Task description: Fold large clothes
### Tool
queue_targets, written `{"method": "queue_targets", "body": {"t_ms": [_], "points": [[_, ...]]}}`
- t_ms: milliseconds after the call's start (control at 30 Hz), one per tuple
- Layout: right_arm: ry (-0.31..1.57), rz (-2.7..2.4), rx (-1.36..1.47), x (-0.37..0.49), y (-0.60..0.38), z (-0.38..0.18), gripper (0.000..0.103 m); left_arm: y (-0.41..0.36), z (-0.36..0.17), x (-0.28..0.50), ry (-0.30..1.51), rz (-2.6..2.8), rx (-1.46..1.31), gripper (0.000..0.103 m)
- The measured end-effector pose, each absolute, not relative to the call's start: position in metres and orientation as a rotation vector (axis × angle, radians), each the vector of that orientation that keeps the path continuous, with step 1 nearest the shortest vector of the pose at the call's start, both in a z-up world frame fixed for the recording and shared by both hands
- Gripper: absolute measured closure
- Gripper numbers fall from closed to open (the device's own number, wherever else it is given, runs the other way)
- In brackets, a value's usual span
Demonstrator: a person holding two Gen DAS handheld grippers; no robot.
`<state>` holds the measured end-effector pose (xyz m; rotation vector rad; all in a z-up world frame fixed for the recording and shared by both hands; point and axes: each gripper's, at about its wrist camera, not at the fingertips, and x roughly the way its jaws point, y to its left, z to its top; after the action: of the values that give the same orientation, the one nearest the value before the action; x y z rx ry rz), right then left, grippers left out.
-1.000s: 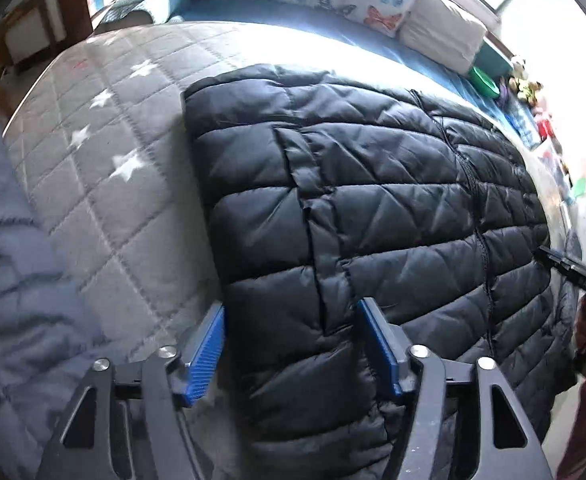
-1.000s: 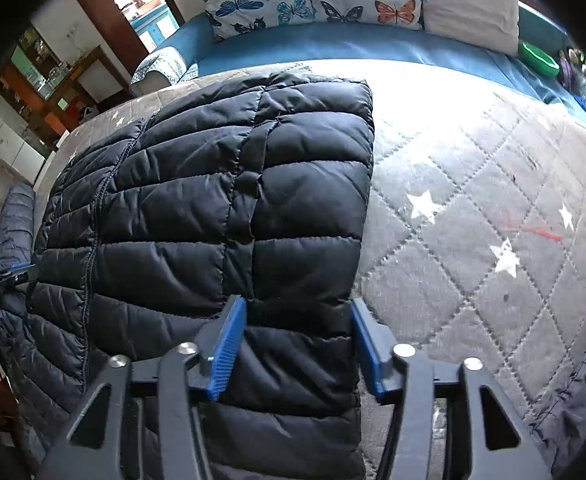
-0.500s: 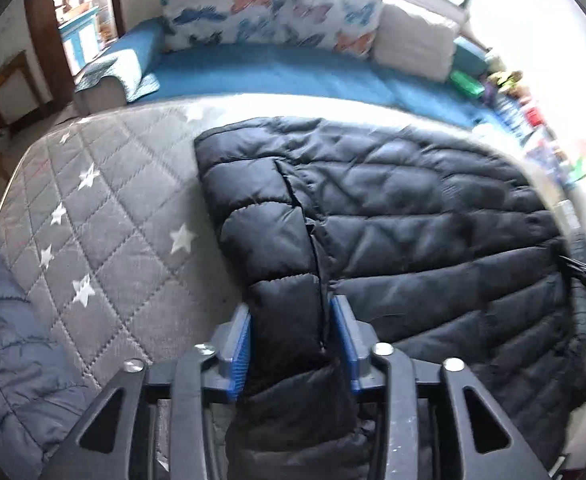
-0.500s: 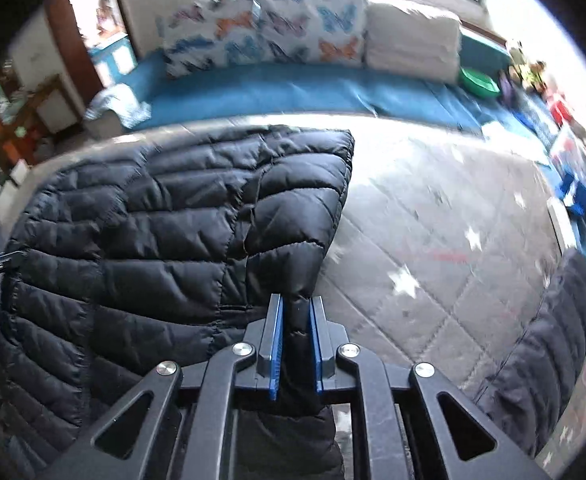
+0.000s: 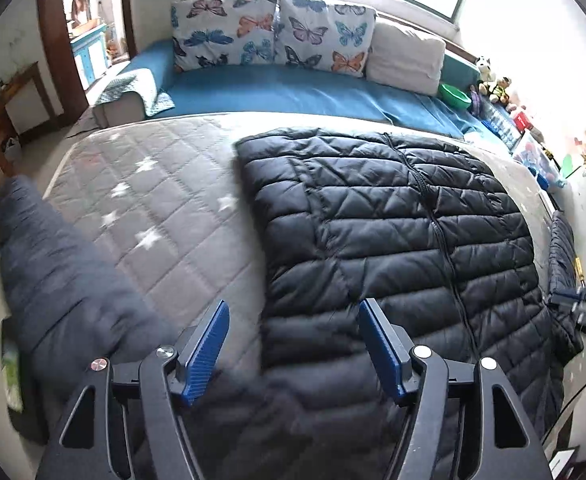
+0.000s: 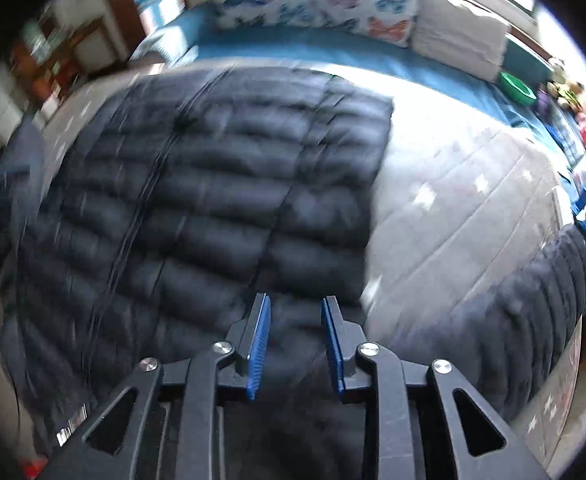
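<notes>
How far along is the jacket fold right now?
Done: the black puffer jacket lies flat on the grey star-quilted mattress, both side edges looking folded inward into a neat rectangle. In hand: nothing; the left gripper and right gripper are both open above its near hem. Left: folding it lengthwise.

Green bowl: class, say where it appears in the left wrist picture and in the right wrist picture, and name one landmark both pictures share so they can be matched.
Left wrist view: the green bowl sits upper right, on the blue bedding just right of the white cushion.
Right wrist view: the green bowl sits upper right, again right of the white cushion.
Shared landmark: the butterfly pillows along the top.
</notes>
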<state>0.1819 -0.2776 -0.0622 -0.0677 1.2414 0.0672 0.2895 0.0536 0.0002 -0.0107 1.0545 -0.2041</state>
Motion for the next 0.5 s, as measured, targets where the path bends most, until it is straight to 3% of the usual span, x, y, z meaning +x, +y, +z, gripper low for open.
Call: {"method": "queue_targets", "body": {"t_ms": [233,333,500], "points": [[1.287,0.116,-0.150,0.142,-0.255,-0.062,0.073,0.153,0.041,0.263,0.974,0.002,-0.086,0.024],[1.323,0.104,-0.135,0.140,-0.258,-0.078,0.056,0.207,0.042,0.264,0.954,0.105,-0.198,0.014],[1.381,0.082,-0.063,0.147,-0.266,-0.108,0.052,0.290,0.016,0.282,1.006,0.200,-0.434,0.014]]}}
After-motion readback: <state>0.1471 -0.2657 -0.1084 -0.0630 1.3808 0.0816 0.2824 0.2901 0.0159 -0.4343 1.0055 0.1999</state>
